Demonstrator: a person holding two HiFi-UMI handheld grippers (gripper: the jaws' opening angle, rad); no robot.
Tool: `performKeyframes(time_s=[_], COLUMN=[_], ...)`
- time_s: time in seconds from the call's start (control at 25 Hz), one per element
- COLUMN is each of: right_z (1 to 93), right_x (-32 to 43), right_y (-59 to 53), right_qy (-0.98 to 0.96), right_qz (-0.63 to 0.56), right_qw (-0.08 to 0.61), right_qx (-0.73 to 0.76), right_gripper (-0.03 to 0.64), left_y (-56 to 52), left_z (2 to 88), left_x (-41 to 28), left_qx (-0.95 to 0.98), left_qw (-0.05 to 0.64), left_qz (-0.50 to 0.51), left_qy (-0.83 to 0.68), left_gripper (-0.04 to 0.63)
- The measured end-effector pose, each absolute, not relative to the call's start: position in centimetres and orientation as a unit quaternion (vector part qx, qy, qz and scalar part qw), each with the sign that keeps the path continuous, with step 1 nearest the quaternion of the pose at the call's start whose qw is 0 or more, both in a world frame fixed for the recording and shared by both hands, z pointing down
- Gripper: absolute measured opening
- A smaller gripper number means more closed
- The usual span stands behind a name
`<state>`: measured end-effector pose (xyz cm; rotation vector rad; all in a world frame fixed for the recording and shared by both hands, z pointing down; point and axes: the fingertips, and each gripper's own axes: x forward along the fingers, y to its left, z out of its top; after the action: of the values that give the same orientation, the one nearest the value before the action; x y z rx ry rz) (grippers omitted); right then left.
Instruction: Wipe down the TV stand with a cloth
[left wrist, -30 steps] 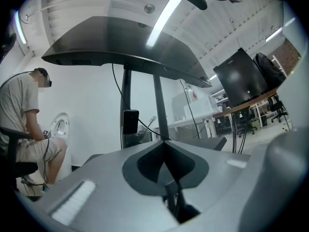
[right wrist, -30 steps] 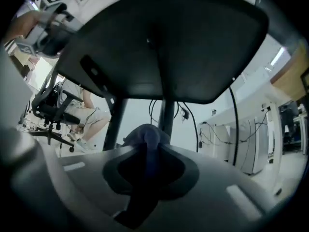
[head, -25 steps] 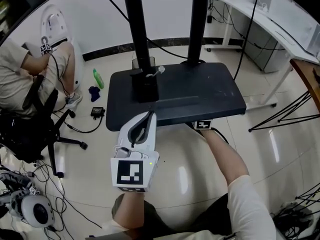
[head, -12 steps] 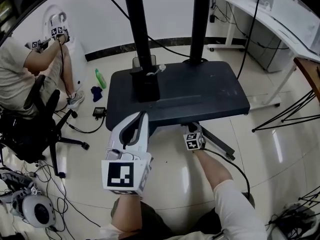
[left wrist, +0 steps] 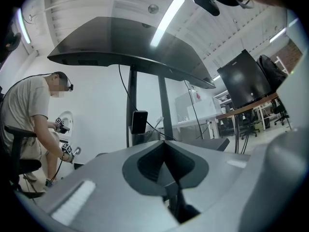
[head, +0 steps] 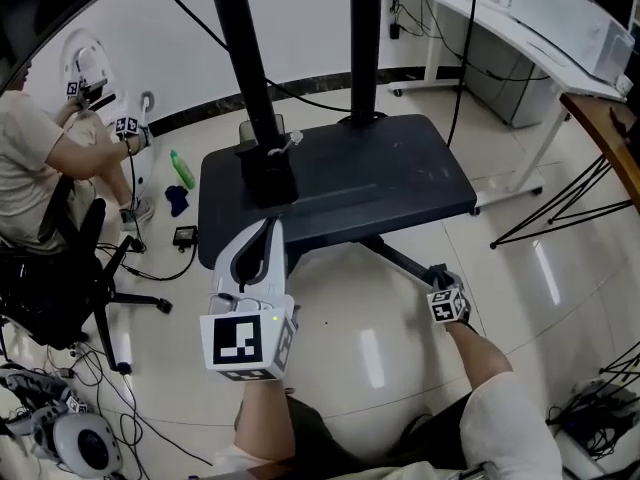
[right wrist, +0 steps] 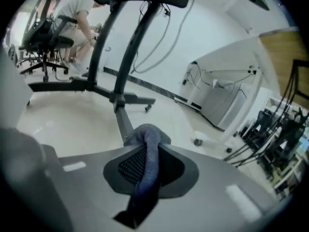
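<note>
The TV stand's dark shelf fills the middle of the head view, with two black poles rising from it. My left gripper hovers at the shelf's front left edge, jaws shut and empty; the left gripper view looks up at the shelf's underside past the closed gripper. My right gripper is low over the floor, right of the stand's base leg. In the right gripper view that gripper is shut on a grey-blue cloth, which hangs out past the tips toward the leg.
A person sits on a black office chair at the left, with a green bottle, a small black box and cables on the floor nearby. A white desk, a wooden tabletop and thin black tripod legs stand to the right.
My right gripper has come out from under the shelf's front edge and moved right and down toward the floor. The left gripper stayed near the shelf's front left.
</note>
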<state>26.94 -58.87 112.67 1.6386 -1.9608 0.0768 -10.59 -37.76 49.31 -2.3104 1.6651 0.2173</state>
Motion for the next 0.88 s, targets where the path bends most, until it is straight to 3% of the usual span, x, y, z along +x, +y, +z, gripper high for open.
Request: performKeyframes(time_s=[0.16, 0.36, 0.44, 0.6, 0.76, 0.88], right_z=[110.9, 102.5, 96.0, 76.3, 58.7, 50.7], right_x=[36.1, 28.3, 21.9, 10.9, 5.6, 4.2], right_y=[-54.3, -52.3, -49.3, -40.1, -32.5, -31.9], right_qy=[-0.693, -0.768, -0.817, -0.882, -0.887, -0.881], right_qz=[0.046, 0.01, -0.024, -0.089, -0.175, -0.174], right_qw=[0.333, 0.292, 0.242, 0.075, -0.071, -0.133], right_qx=[0.638, 0.57, 0.523, 0.457, 0.421, 0.42], right_gripper=[0.049, 0.051, 0.049, 0.048, 0.048, 0.048], left_y=[-37.9, -37.6, -37.5, -37.5, -37.7, -38.0], left_z=[49.5, 49.9, 50.2, 49.5, 49.6, 50.2], left_x=[-9.3, -8.6, -8.7, -9.7, -10.3, -10.7], left_qx=[-0.81, -0.813, -0.812, -0.803, -0.796, -0.796], left_qw=[0.145, 0.155, 0.155, 0.151, 0.157, 0.153], left_qz=[0.069, 0.056, 0.052, 0.062, 0.057, 0.049], left_qy=[0.565, 0.558, 0.56, 0.573, 0.581, 0.584], left_gripper=[0.097, 0.097, 0.097, 0.097, 0.097, 0.097])
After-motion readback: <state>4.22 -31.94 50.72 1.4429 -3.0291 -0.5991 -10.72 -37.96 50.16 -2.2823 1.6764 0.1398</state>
